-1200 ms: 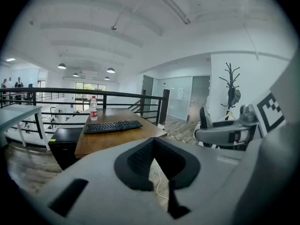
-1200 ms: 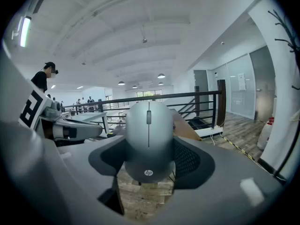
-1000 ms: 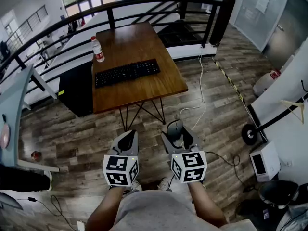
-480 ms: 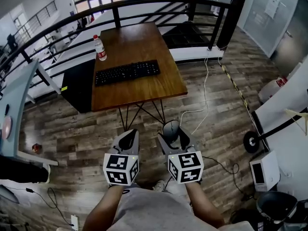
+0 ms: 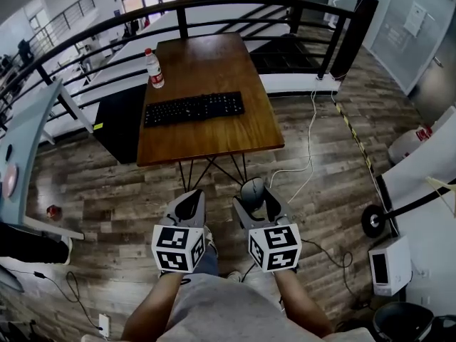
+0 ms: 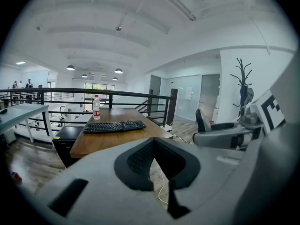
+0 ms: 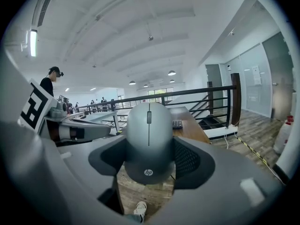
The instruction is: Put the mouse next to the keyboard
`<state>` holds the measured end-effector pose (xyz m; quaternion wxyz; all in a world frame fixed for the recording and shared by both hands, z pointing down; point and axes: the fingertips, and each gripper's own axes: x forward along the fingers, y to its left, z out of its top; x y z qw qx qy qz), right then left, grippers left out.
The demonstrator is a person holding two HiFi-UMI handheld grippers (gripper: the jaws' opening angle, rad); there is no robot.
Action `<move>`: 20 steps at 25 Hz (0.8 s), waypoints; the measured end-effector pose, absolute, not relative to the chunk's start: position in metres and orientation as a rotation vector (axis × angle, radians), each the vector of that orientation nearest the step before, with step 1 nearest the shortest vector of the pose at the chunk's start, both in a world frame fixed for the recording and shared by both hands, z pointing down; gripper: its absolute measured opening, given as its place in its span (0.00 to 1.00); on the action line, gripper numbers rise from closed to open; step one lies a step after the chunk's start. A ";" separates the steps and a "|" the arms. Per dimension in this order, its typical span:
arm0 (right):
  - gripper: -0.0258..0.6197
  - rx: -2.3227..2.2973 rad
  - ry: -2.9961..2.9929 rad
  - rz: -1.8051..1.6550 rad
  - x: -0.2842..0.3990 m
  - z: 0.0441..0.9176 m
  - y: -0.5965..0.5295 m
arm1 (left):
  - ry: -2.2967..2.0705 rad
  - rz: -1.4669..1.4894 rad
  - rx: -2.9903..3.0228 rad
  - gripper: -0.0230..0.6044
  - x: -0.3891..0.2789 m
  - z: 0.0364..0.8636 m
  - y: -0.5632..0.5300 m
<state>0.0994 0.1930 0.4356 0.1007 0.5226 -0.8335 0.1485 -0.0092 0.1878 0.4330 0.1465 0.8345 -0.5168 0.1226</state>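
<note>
1. The worktop (image 5: 214, 130) is ahead of me. Its near edge faces me, and bare wooden floor (image 5: 107, 191) lies between me and that edge.
2. The black keyboard (image 5: 194, 108) lies across the middle of the worktop. There is bare wood in front of it, a bit on its right, and more behind it.
3. My right gripper (image 5: 256, 201) is clamped on the mouse (image 7: 149, 139), with one jaw on each side. I hold the mouse in the air over the floor, well apart from the worktop and the keyboard.
4. The mouse is grey, round and smooth. A thin line runs down its middle with a dark wheel in it, and a small "hp" mark sits near its back end.
5. My left gripper (image 5: 189, 206) is clenched, with its jaws together and nothing in them. It is just beside the right one.
6. A bottle (image 5: 154, 70) with a red label stands upright near the left edge, behind the keyboard.
7. A black railing (image 5: 235, 2) runs round the far side. A black cabinet (image 5: 117, 127) stands at the left of the worktop. A white cable (image 5: 308, 155) lies on the floor at the right.
</note>
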 end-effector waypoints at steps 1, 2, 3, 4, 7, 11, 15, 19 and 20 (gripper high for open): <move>0.51 1.542 -2.462 0.438 0.098 0.437 0.187 | -1.486 0.353 2.401 0.03 -0.010 0.435 0.182; 0.51 1.540 -2.460 0.437 0.096 0.439 0.181 | -1.484 0.353 2.401 0.03 -0.011 0.438 0.175; 0.51 1.539 -2.459 0.437 0.094 0.442 0.173 | -1.482 0.352 2.402 0.03 -0.012 0.440 0.168; 0.51 1.539 -2.458 0.437 0.092 0.444 0.165 | -1.481 0.350 2.404 0.03 -0.014 0.441 0.160; 0.51 1.541 -2.455 0.439 0.083 0.448 0.135 | -1.479 0.347 2.410 0.03 -0.022 0.444 0.128; 0.51 1.531 -2.447 0.440 0.066 0.447 0.085 | -1.476 0.344 2.402 0.03 -0.039 0.445 0.076; 0.51 1.522 -2.433 0.451 0.049 0.447 0.034 | -1.463 0.347 2.387 0.03 -0.055 0.447 0.025; 0.51 1.511 -2.416 0.459 0.031 0.446 -0.011 | -1.453 0.351 2.382 0.03 -0.073 0.446 -0.020; 0.51 1.508 -2.412 0.462 0.026 0.446 -0.021 | -1.453 0.349 2.379 0.03 -0.078 0.446 -0.030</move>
